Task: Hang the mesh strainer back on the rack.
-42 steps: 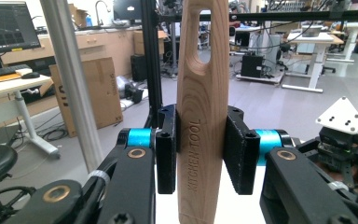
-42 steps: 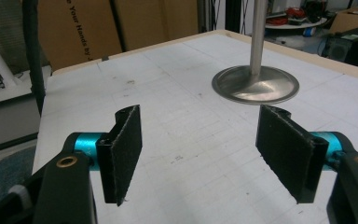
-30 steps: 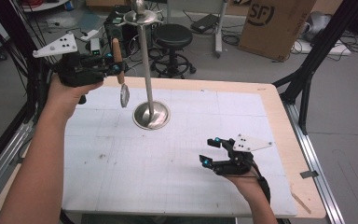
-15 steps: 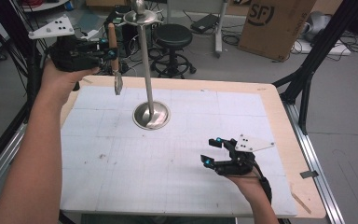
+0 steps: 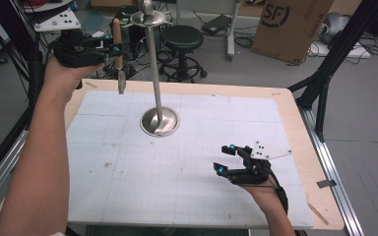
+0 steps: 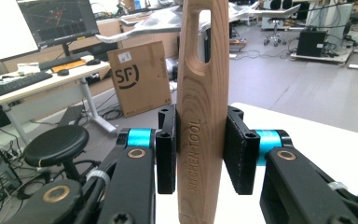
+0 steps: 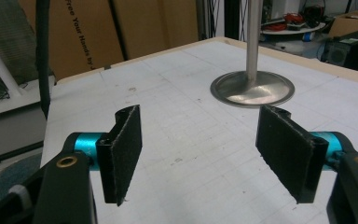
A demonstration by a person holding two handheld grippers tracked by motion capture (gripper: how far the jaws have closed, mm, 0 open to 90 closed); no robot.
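Workshop floor with a black stool [image 5: 181, 38] and an SF-printed cardboard box [image 5: 292, 27] behind a wood-edged table [image 5: 302, 132] topped by a white gridded mat [image 5: 128, 172]. Landmark: steel stand [image 5: 156, 78], a thin upright pole on a round base, set on the far middle of the mat; the base also shows in the right gripper view [image 7: 251, 88].

Left gripper [image 5: 109, 47]: held in the air to the left of the stand, near its top, beyond the table's far left edge. Its pads are pressed on the wooden handle of a kitchen utensil [image 5: 118, 54]. The utensil hangs upright; its metal end points down, clear of the table. In the left gripper view [image 6: 200, 154] the handle [image 6: 201, 107] reads "KITCHEN TOOL" and has a slot near the upper end.

Right gripper [image 5: 225, 158]: low over the mat, nearer the person than the stand and to its right, well apart from it. Jaws spread, nothing between them [image 7: 198, 154].
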